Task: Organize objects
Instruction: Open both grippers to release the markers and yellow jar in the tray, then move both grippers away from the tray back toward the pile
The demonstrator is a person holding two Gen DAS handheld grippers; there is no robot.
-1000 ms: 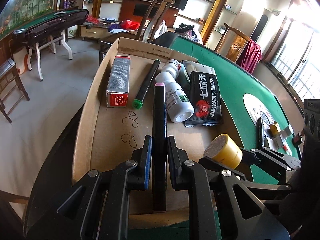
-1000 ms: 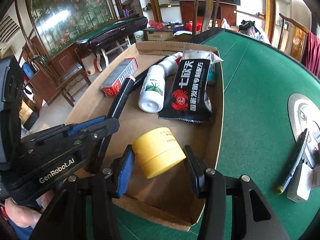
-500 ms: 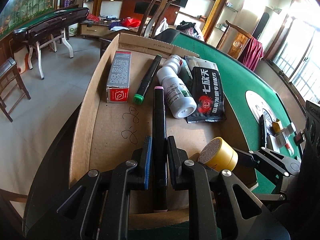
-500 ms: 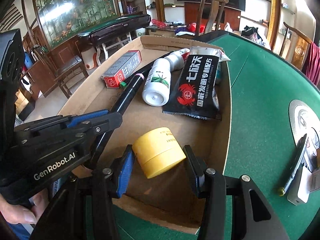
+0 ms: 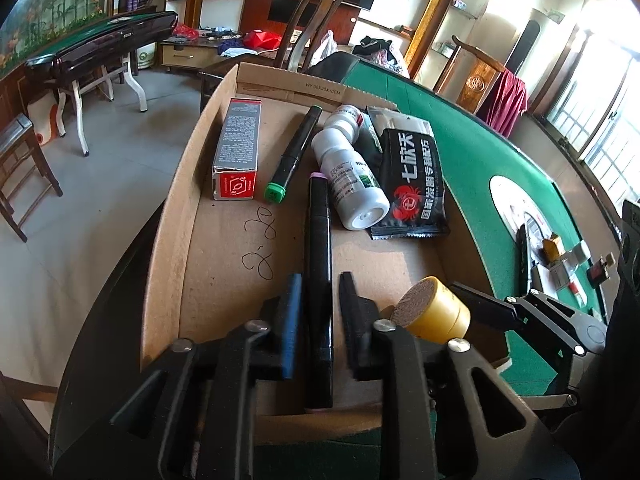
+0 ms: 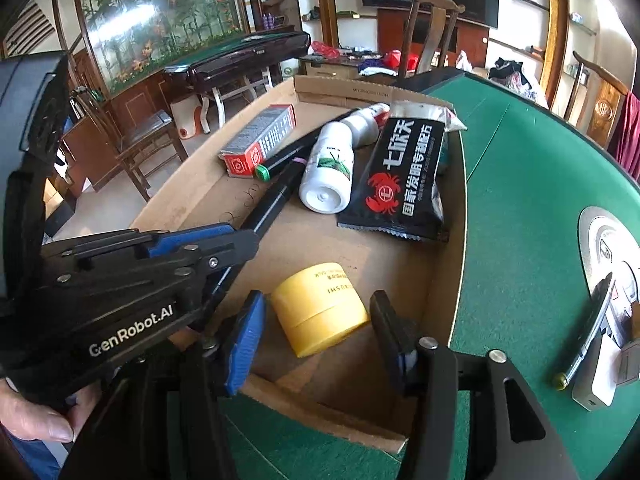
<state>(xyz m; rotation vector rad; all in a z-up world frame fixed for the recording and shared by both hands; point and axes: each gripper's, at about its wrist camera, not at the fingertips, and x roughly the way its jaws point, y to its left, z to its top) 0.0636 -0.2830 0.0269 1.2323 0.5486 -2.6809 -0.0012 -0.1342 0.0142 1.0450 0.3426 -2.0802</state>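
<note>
Both grippers over the cardboard box (image 5: 172, 240) on the green table (image 6: 520, 168). Left gripper (image 5: 319, 320): jaws opening, black marker with pink cap (image 5: 319, 264) lies between them on the box floor, pads just clear of it. Right gripper (image 6: 318, 332): jaws opening, yellow jar (image 6: 320, 314) sits on its side between them, gaps both sides. Further back in the box: red carton (image 5: 236, 152), green-capped marker (image 5: 294, 152), white bottle (image 5: 352, 176), black packet (image 5: 416, 176).

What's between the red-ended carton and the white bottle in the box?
The green-capped marker lies between carton and white bottle, clearest in the left wrist view.
</note>
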